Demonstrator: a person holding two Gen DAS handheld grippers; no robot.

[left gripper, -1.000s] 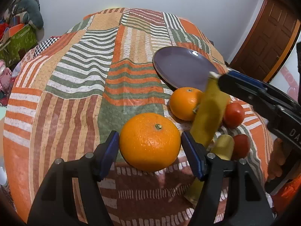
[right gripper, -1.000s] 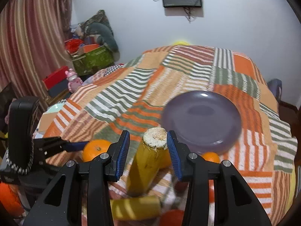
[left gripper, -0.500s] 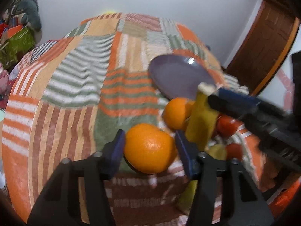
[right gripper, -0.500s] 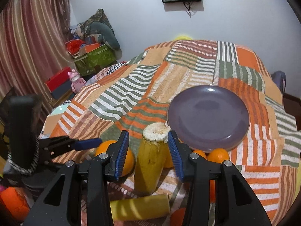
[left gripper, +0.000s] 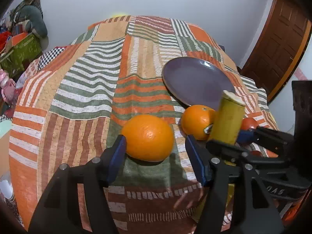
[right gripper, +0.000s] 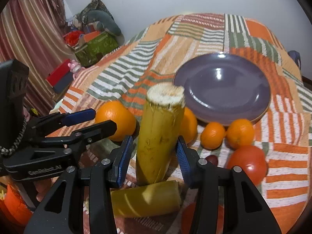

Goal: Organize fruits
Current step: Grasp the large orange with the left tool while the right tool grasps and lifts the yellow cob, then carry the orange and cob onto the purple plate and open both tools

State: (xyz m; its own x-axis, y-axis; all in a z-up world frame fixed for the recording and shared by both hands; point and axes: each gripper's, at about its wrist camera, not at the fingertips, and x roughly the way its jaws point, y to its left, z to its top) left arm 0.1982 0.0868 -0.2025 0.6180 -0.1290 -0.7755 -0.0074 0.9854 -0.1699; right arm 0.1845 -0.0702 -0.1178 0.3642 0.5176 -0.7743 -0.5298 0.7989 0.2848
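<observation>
- Oranges, tomatoes and yellow stalk pieces lay clustered on the near right of the striped patchwork cloth (left gripper: 81, 89), just near of the bare purple plate (right gripper: 224, 89).
- Left gripper (left gripper: 155, 152) had its jaws opening around the big orange (left gripper: 149, 137); the left pad sat against the peel, the right pad stood clear of it (the fruit rested on the cloth).
- Right gripper (right gripper: 154, 156) stood with its jaws apart around the upright yellow stalk (right gripper: 159, 134), a gap showing on the left side; contact on the right I could not tell.
- A second stalk piece (right gripper: 146, 198) lay flat just near of the upright one.
- Two small oranges (right gripper: 213, 135) sat touching the plate's near rim, a red tomato (right gripper: 247, 163) near them.
</observation>
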